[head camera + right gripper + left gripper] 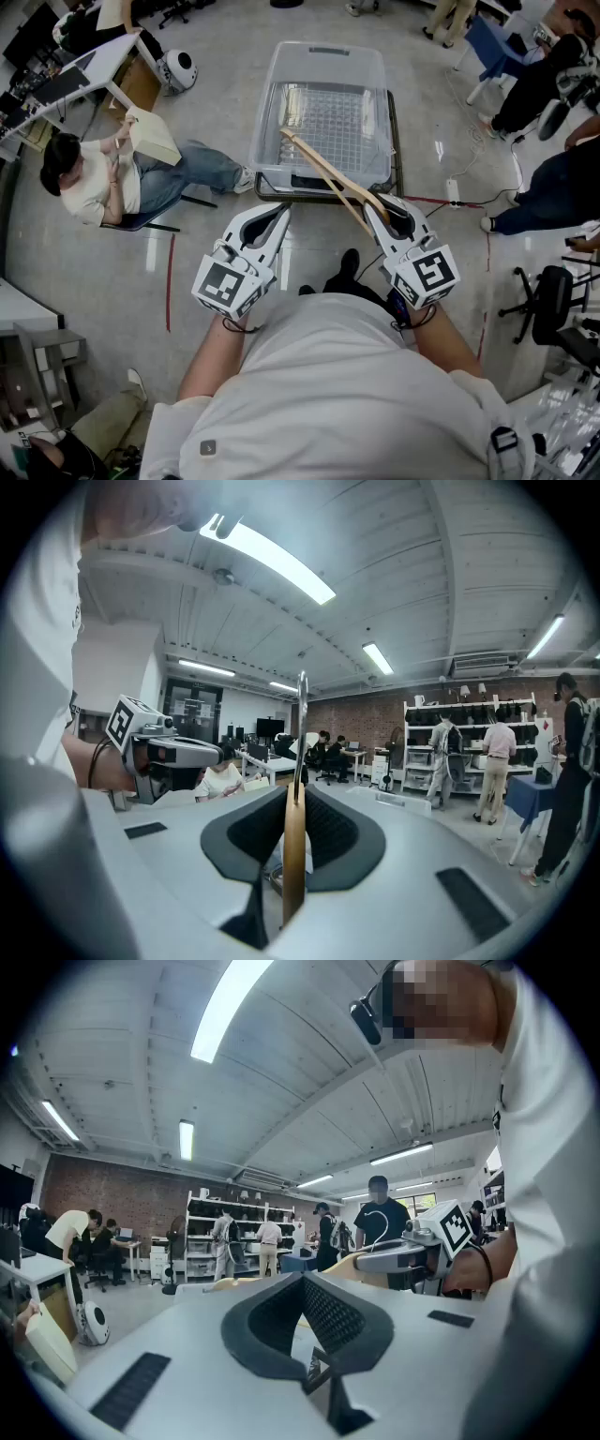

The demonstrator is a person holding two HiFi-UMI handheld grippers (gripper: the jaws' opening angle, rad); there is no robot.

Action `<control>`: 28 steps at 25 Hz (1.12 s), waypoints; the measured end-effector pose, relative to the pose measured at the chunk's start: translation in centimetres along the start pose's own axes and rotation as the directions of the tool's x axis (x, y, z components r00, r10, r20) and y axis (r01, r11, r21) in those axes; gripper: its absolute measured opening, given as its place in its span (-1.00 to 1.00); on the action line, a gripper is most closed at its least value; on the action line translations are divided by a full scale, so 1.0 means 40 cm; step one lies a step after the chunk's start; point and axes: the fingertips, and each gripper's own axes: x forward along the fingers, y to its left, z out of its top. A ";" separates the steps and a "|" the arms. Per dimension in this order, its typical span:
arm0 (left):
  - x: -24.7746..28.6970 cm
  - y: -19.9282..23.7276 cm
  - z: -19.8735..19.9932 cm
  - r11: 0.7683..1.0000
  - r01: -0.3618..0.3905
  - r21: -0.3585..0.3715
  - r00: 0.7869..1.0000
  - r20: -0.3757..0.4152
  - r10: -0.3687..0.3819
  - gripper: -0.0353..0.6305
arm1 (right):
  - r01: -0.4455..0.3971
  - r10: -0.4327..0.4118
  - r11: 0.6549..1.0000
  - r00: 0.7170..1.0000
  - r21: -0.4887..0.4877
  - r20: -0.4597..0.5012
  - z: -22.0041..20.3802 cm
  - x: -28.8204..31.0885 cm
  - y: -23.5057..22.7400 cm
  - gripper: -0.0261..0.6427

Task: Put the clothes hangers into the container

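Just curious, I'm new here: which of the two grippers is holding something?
The right gripper: its jaws clamp a wooden hanger. The left gripper has nothing between its jaws.

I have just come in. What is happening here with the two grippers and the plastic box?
A person stands with a two-jaw gripper in each hand. The right gripper is closed on a wooden clothes hanger and holds it out toward the clear plastic container. In the head view, the hanger's far end seems to reach over the container. The hanger is not yet released. The left gripper has its jaws together and holds nothing.
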 end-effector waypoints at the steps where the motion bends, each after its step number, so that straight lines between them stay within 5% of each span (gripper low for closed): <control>1: 0.002 0.000 0.002 1.000 0.000 0.000 1.000 0.004 0.000 -0.84 | 0.000 0.000 1.000 1.000 0.001 -0.001 0.001 0.000 -0.002 -0.73; 15: 0.129 0.012 0.010 1.000 -0.002 0.009 1.000 0.021 0.001 -0.84 | -0.022 0.022 1.000 1.000 0.023 -0.014 -0.020 0.028 -0.106 -0.73; 28: 0.409 0.065 -0.005 1.000 -0.011 -0.024 1.000 -0.004 0.011 -0.84 | -0.065 0.067 0.997 0.997 0.046 -0.042 -0.048 0.123 -0.353 -0.73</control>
